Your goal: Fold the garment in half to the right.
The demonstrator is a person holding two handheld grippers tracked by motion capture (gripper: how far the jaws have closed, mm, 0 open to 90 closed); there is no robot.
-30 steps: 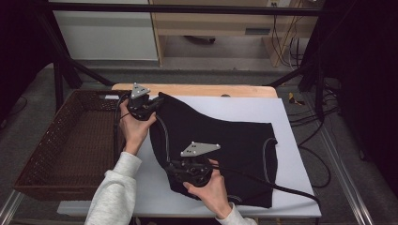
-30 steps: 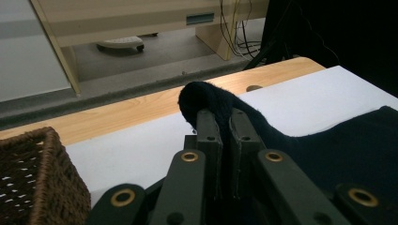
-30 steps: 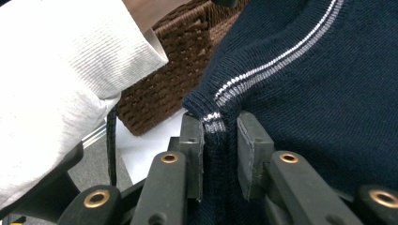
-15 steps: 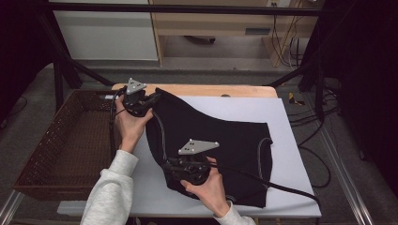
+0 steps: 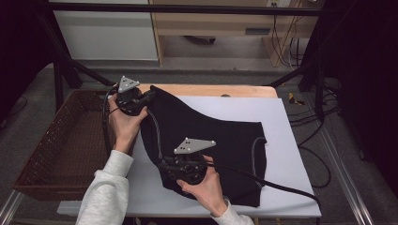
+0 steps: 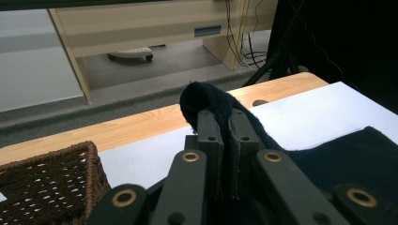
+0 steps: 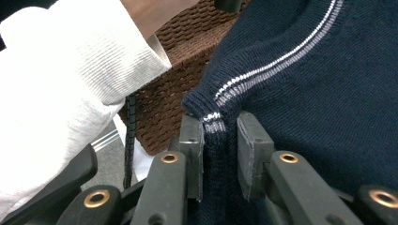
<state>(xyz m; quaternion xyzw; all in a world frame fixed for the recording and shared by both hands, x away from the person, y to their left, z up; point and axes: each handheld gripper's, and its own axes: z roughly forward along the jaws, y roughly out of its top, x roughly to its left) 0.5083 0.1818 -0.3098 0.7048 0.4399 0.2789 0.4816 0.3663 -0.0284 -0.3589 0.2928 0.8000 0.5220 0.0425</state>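
Observation:
A dark navy knit garment (image 5: 206, 136) with a thin white stripe lies on the white board (image 5: 281, 122). My left gripper (image 5: 152, 95) is at the garment's far left corner, shut on a fold of the knit (image 6: 206, 96) and holding it a little above the board. My right gripper (image 5: 162, 165) is near the front left edge, its jaws closed on the striped edge of the garment (image 7: 213, 119). In the right gripper view the cloth fills the gap between the pads (image 7: 195, 140).
A brown wicker basket (image 5: 61, 145) stands left of the board, close to my left forearm in its white sleeve (image 5: 105, 197). The wooden table edge (image 5: 211, 89) runs behind the board. Cables (image 5: 309, 126) trail over the floor at the right.
My left gripper has lifted slightly, taking the garment's far corner with it. The right gripper has stayed in place.

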